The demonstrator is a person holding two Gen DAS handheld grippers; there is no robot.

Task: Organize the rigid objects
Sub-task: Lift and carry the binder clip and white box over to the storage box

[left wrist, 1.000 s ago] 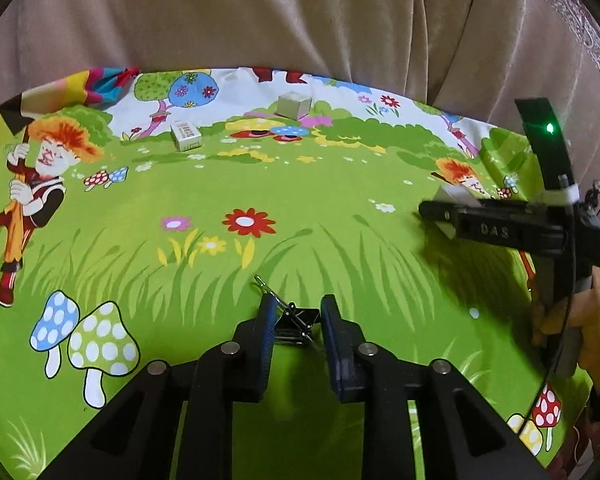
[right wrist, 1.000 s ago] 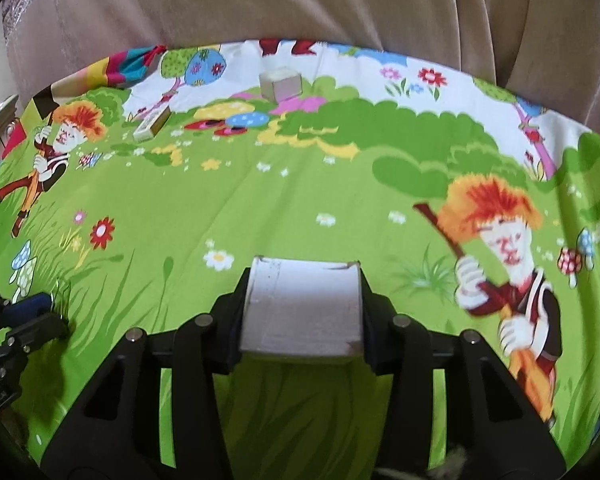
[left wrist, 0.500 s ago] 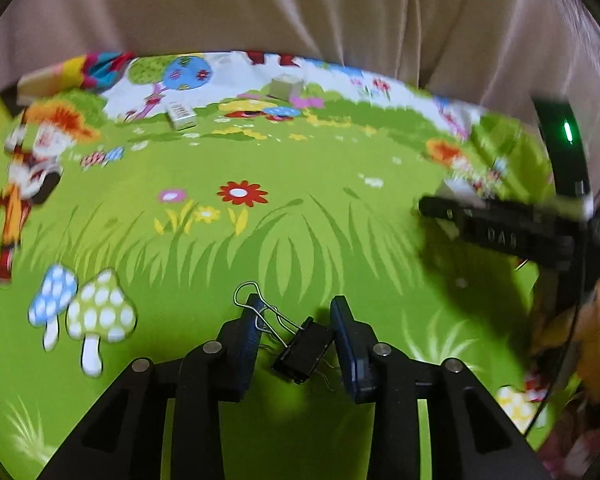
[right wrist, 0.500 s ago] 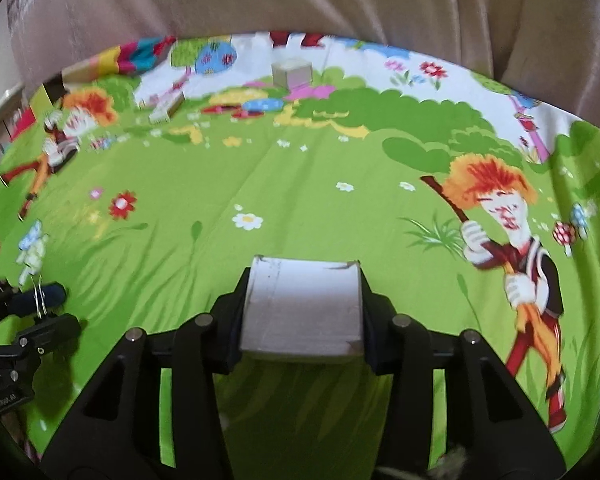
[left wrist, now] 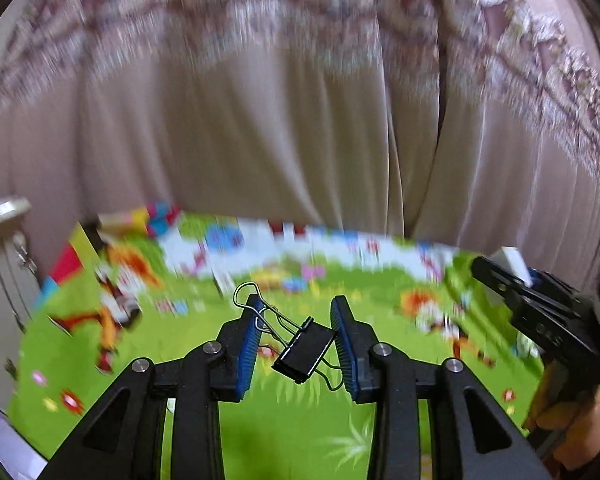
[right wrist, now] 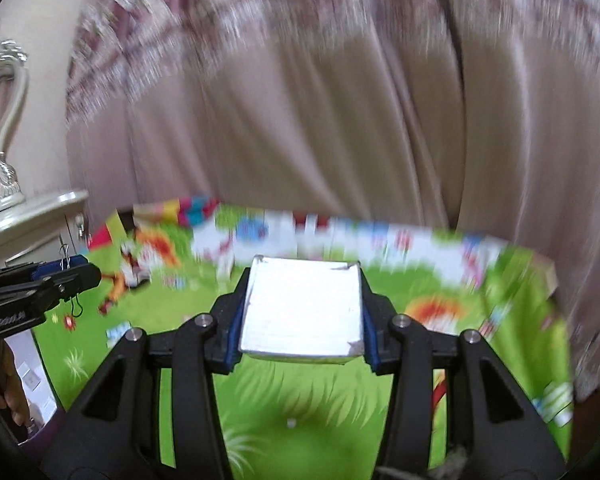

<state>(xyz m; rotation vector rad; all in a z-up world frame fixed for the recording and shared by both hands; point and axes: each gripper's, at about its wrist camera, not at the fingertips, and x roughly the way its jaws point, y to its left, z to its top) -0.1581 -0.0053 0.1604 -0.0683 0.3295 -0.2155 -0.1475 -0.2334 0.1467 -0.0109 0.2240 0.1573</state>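
- The left hand-held gripper (left wrist: pixel 296 340) is occupying the lower centre of the left wrist view, its two blue-padded fingers (left wrist: pixel 249 347) standing part-way apart.
- A black binder clip (left wrist: pixel 305 350) is sitting tilted between those fingers, lifted clear of the table (left wrist: pixel 292 412); one wire handle is pressing against the left pad and the clip body is touching the right pad, so the gripper is holding the clip loosely across the gap.
- The right hand-held gripper (right wrist: pixel 302 312) is filling the lower centre of the right wrist view, its fingers closed against both sides of a white box (right wrist: pixel 302 310).
- The white box is being held flat and level above the table, with dented corners showing on its top face.
- In the left wrist view, the right hand-held gripper is appearing at the right edge of the frame with the white box (left wrist: pixel 514 262) at its tip.
- In the right wrist view, the left hand-held gripper (right wrist: pixel 66 270) is appearing at the left edge of the frame.
- The table is carrying a green cartoon-printed cloth; details on it are blurred.
- A beige curtain (left wrist: pixel 260 128) is hanging behind the table across the upper half of both views.
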